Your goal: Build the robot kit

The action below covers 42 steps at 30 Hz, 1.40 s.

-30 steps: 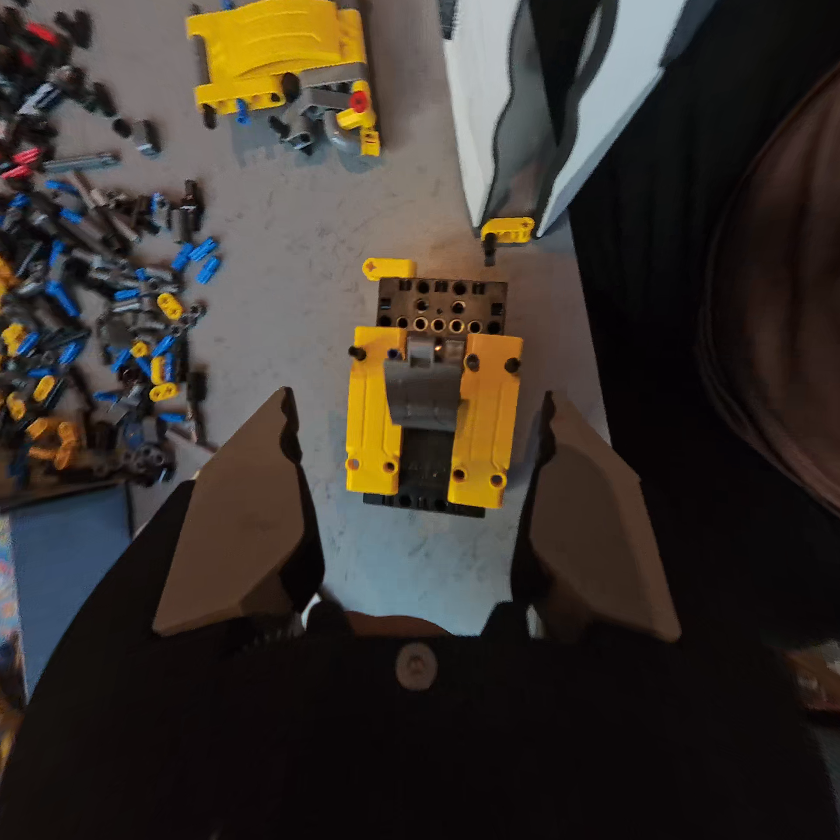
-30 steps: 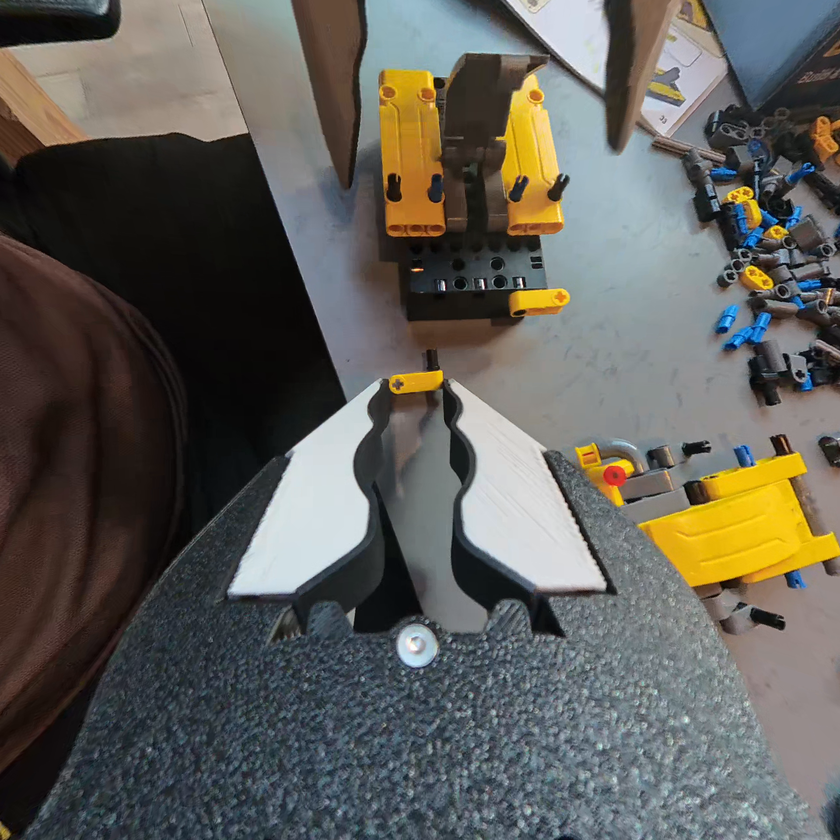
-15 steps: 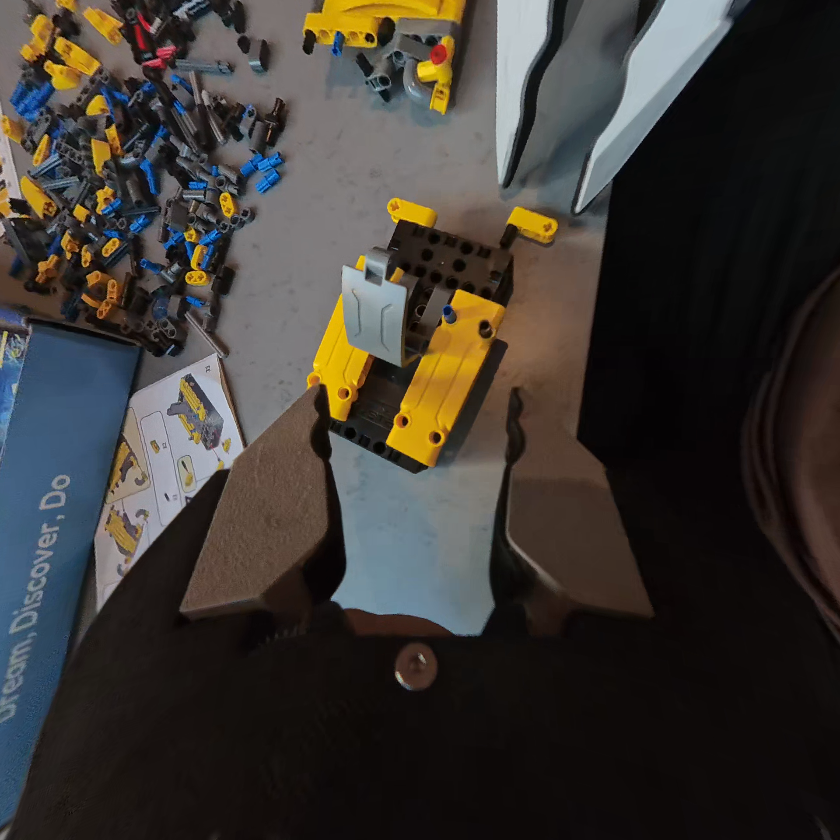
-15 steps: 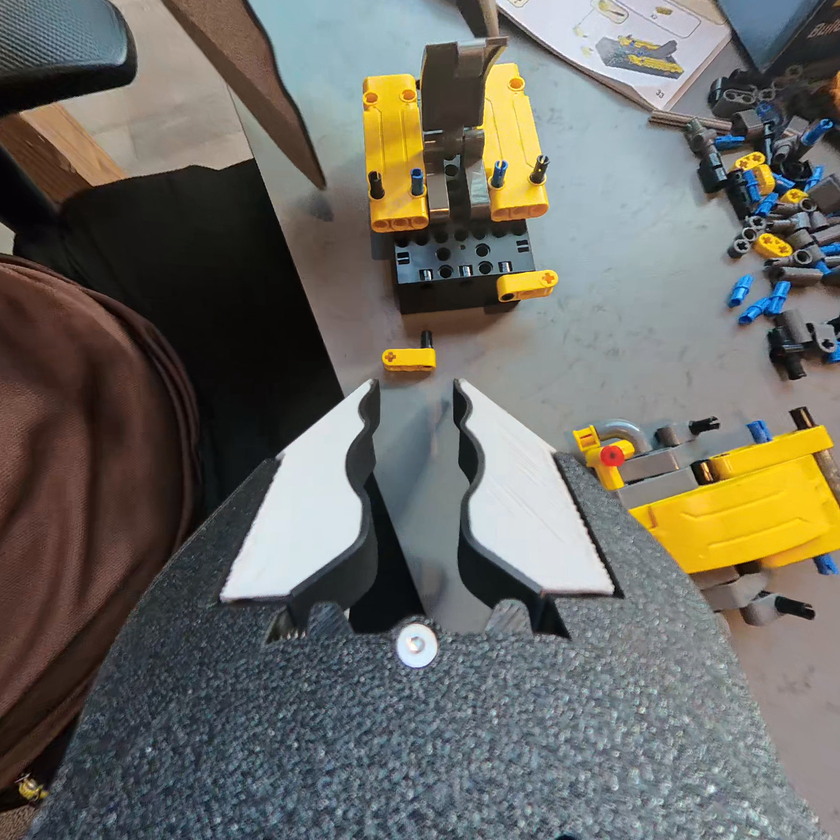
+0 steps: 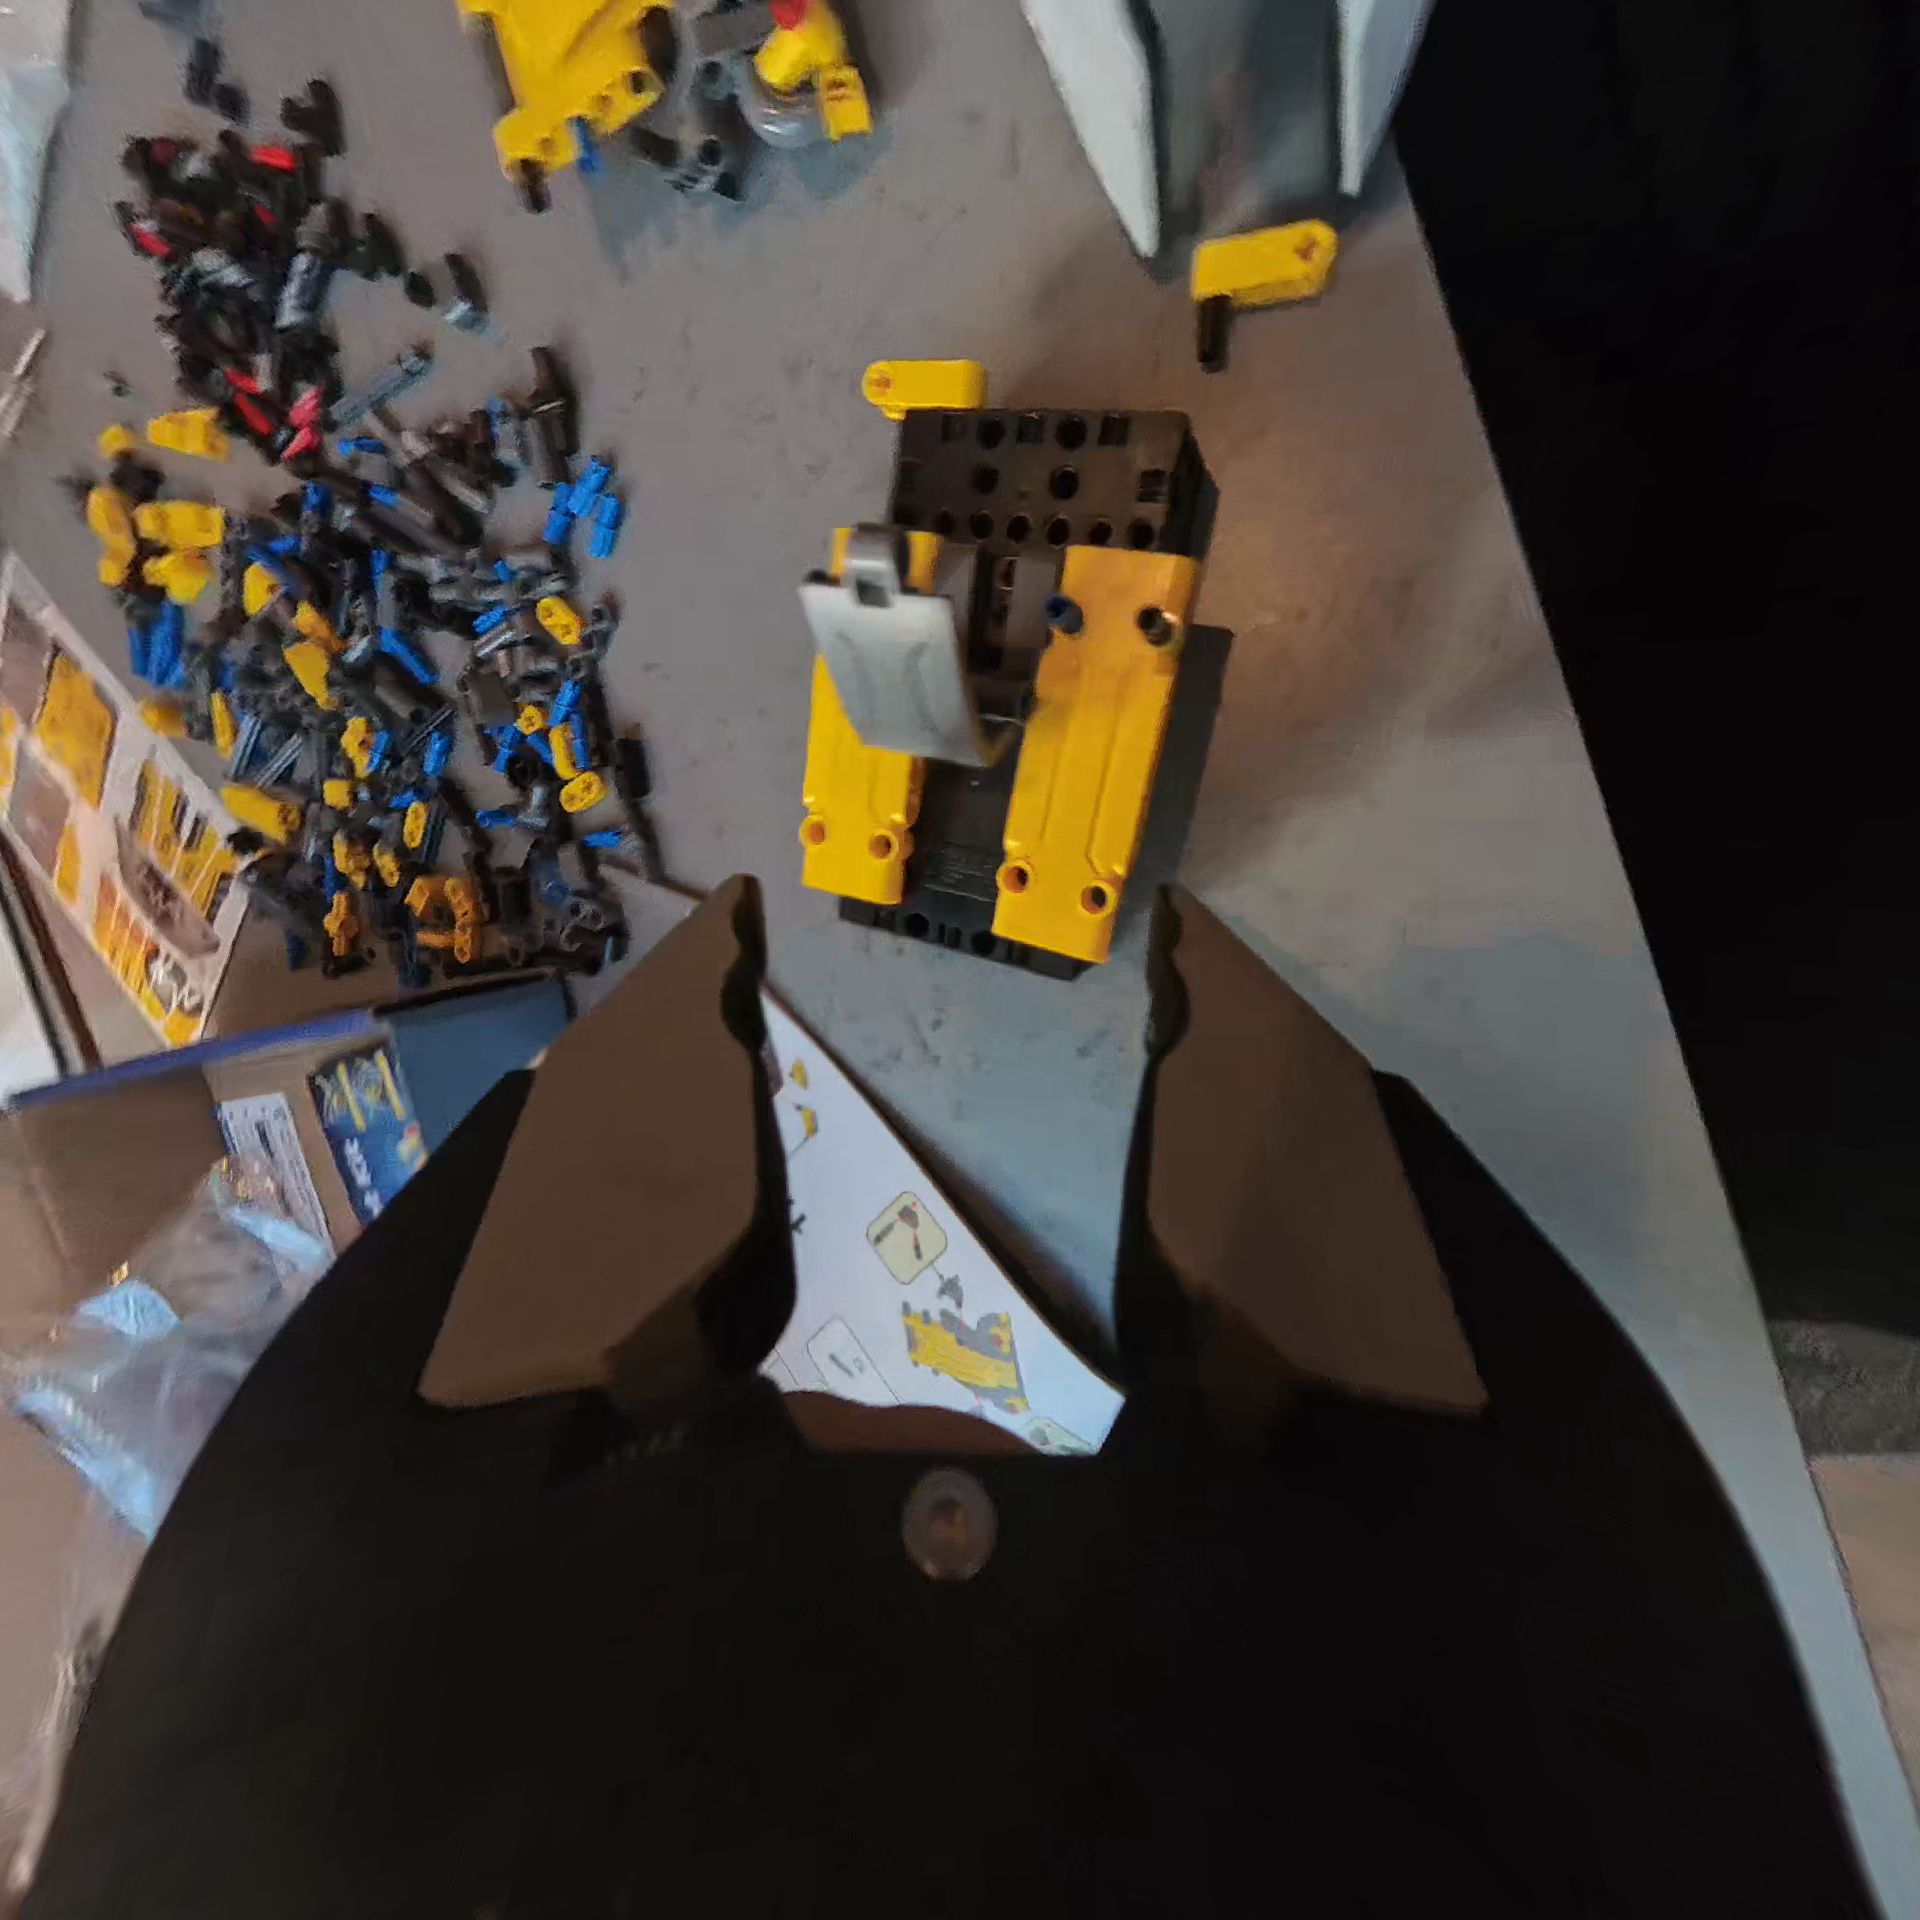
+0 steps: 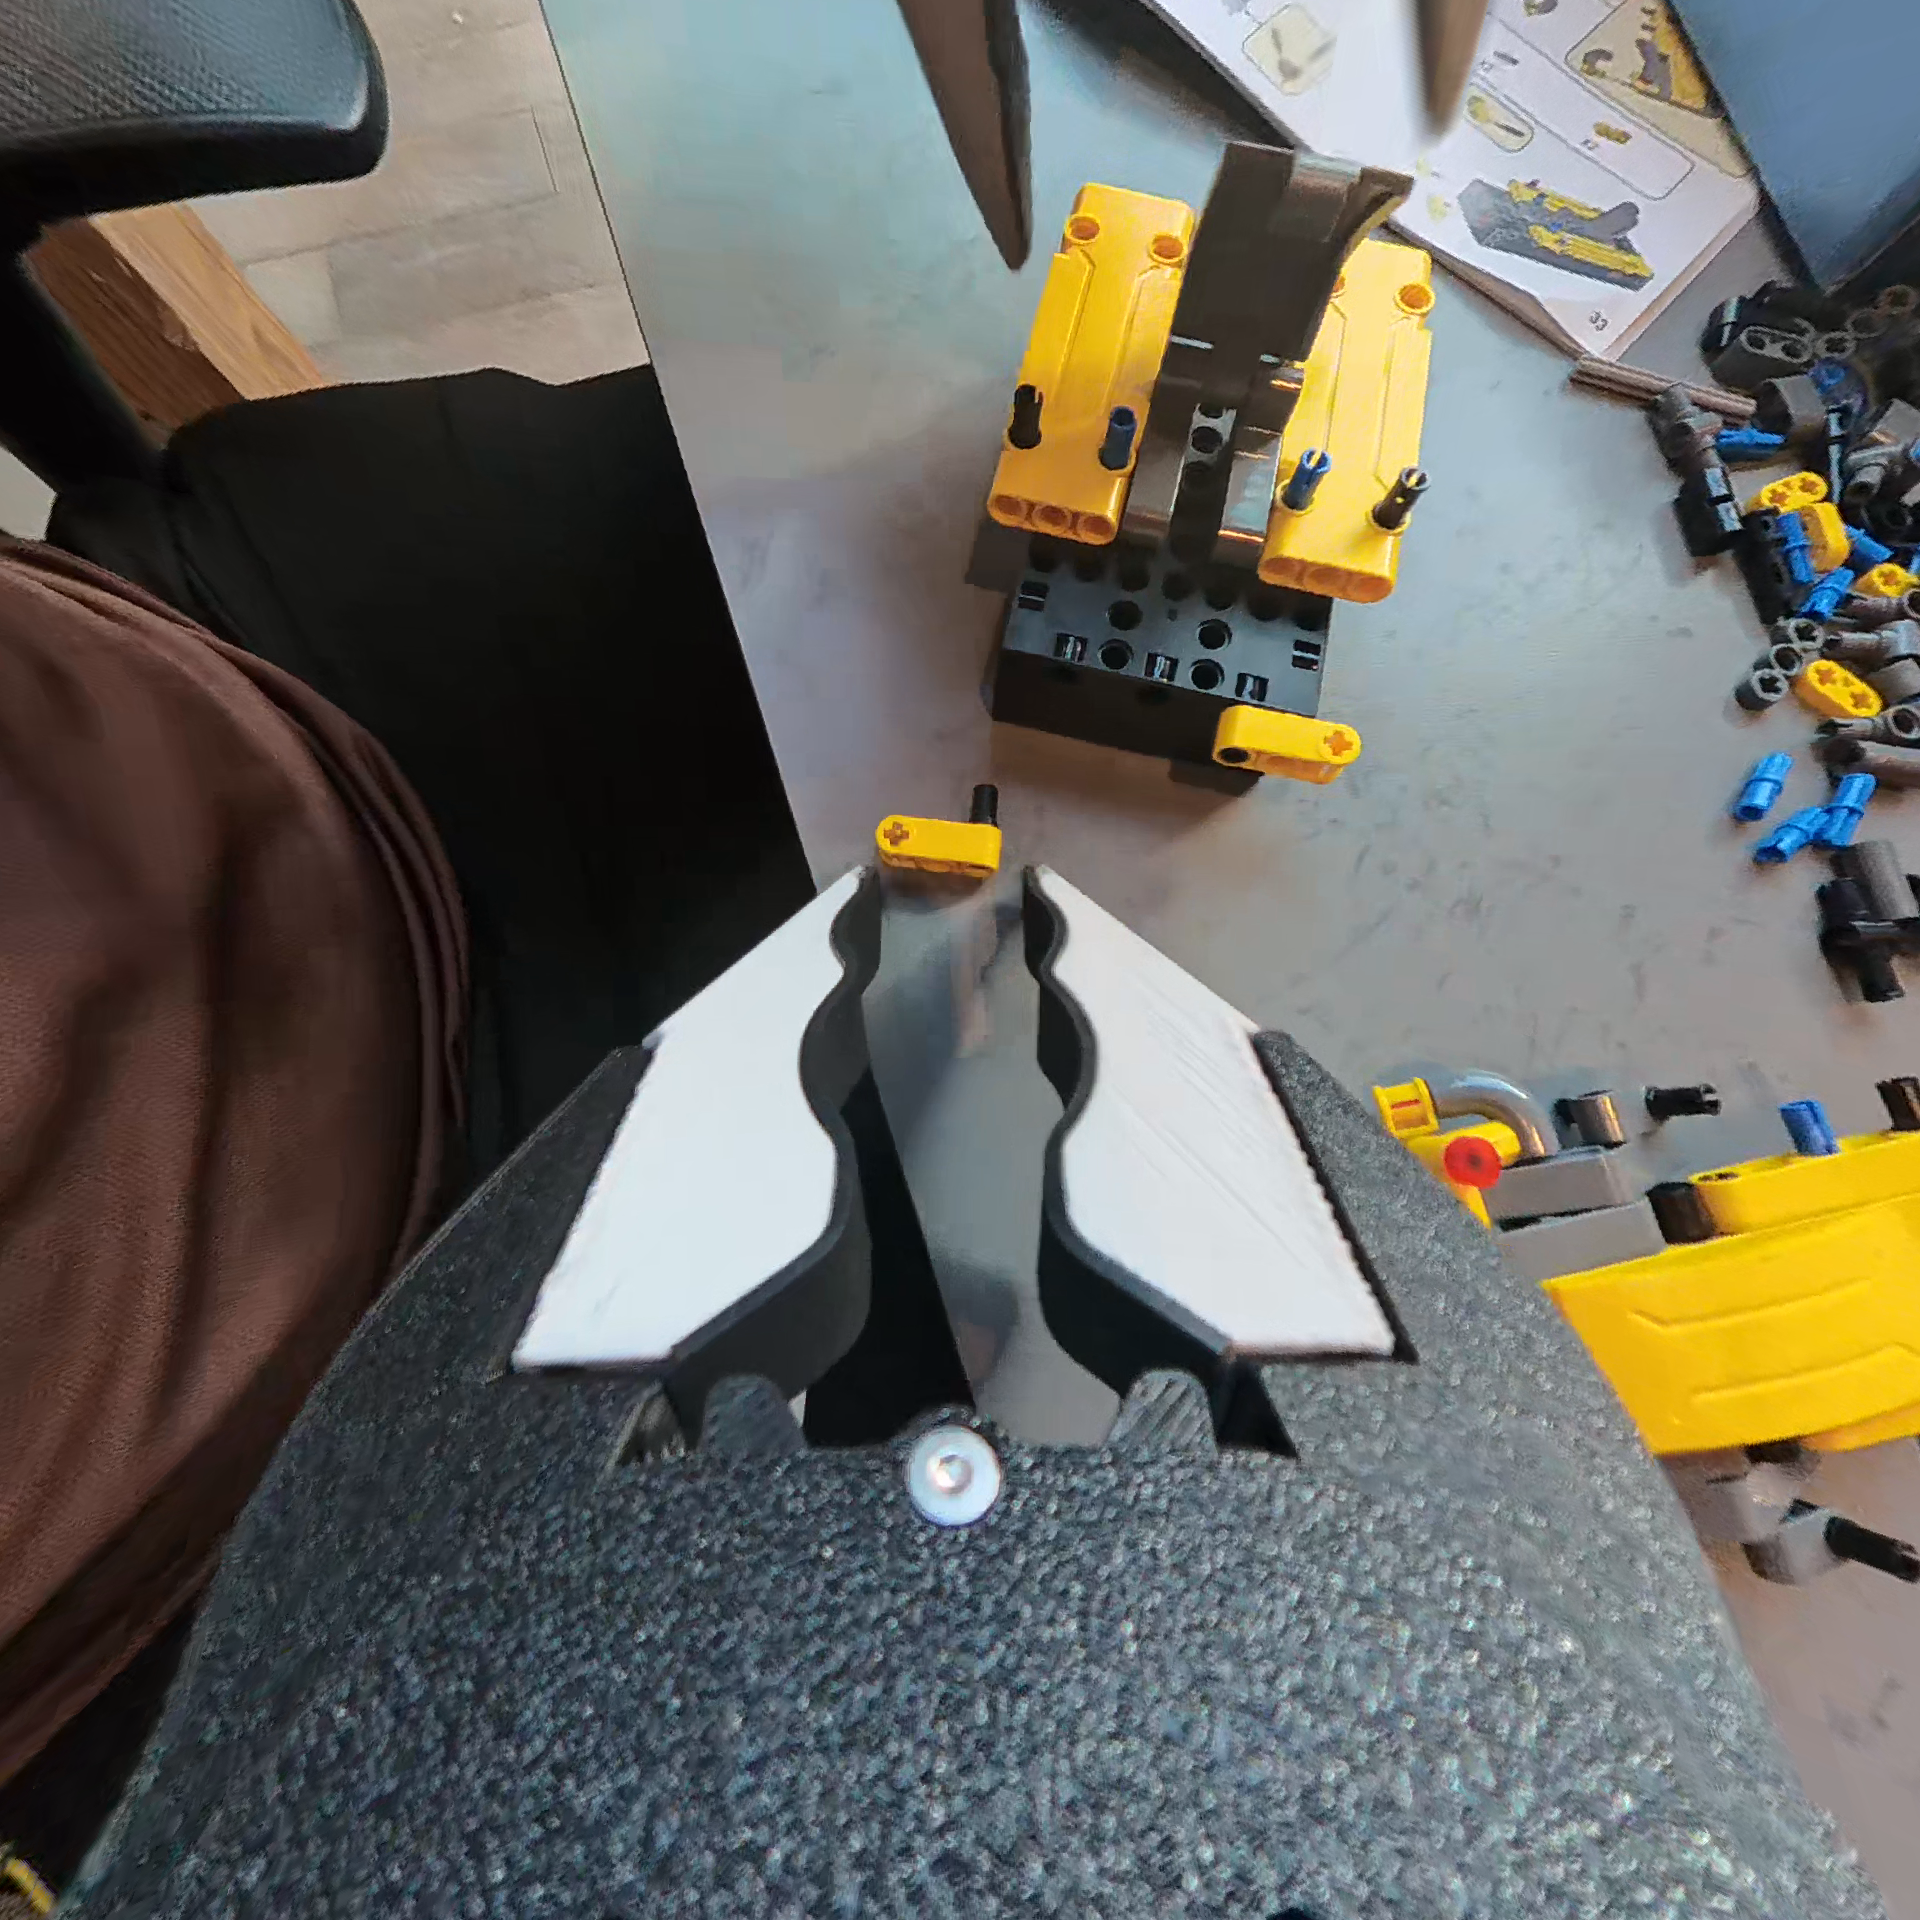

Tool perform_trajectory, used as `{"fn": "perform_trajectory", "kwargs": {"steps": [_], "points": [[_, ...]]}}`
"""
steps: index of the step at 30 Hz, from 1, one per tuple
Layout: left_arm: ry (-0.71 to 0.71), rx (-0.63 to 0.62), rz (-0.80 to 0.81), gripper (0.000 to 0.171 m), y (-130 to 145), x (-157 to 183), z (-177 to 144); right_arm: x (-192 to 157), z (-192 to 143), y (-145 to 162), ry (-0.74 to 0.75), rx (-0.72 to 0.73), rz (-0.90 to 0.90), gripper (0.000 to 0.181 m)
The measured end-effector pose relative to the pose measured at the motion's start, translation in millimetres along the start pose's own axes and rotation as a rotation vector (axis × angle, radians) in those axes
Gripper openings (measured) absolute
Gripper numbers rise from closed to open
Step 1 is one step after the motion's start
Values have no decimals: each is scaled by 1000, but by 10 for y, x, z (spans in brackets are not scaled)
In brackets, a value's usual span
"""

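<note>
A yellow-and-black brick assembly (image 5: 1003,707) with a grey flap on top stands on the grey table near its edge; it also shows in the right wrist view (image 6: 1195,468). My left gripper (image 5: 951,904) is open and empty, its brown fingers just short of the assembly. A small loose yellow beam with a black pin (image 6: 940,840) lies on the table right at the tips of my right gripper (image 6: 945,878). The right gripper is open and empty. The beam also shows in the left wrist view (image 5: 1259,272).
A pile of small blue, black and yellow parts (image 5: 343,644) lies left of the assembly. A second yellow sub-assembly (image 6: 1714,1309) sits to the right. An instruction booklet (image 5: 914,1247) and a blue box (image 5: 343,1101) lie near the left gripper. The table edge (image 6: 727,623) and a person's brown sleeve (image 6: 187,987) are close. One gripper's finger ends stand about 12 centimeters off the other's.
The right gripper let go of the small yellow beam, which now lies on the table at its tips. The left gripper drew back from the assembly, over the booklet.
</note>
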<state>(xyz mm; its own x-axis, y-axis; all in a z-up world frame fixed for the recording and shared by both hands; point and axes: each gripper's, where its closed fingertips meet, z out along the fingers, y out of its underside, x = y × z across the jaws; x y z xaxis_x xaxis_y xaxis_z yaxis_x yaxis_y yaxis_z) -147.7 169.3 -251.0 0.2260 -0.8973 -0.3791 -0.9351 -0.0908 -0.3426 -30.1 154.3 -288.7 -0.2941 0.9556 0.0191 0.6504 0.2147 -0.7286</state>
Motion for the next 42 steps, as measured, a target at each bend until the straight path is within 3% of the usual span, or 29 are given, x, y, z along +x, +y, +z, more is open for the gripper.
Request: {"fn": "perform_trajectory", "kwargs": {"steps": [1, 6, 8, 12, 15, 17, 21, 27, 33, 42], "points": [[-45, 16, -78, 79, 1, -75, -48, 8, -23, 19, 4, -3, -13, 24], [-233, 102, -460, 75, -28, 24, -265, 40, -139, 53, 2, 4, -72, 28], [-255, 235, -586, 61, -259, 215, -347, 71, -152, 29, 0, 20, -74, 28], [-185, 352, -772, 39, -637, 633, -198, 25, -98, -58, -58, 34, -154, 32], [-223, 301, -808, 35, -697, 706, 104, 42, -24, -79, -71, 8, -259, 31], [-175, 306, -807, 35, -849, 761, 281, 43, 33, -58, -92, -25, -261, 30], [-204, 222, -735, 31, -884, 733, 513, -29, 61, -56, -103, -26, -241, 14], [-198, 208, -679, 31, -933, 679, 568, -40, 45, -36, -59, -13, -156, 13], [-160, 278, -722, 12, -981, 651, 504, -57, 32, -27, -10, -12, -131, 12], [-146, 258, -628, 8, -1005, 656, 552, -60, 14, -14, 27, 25, -84, 12]]}}
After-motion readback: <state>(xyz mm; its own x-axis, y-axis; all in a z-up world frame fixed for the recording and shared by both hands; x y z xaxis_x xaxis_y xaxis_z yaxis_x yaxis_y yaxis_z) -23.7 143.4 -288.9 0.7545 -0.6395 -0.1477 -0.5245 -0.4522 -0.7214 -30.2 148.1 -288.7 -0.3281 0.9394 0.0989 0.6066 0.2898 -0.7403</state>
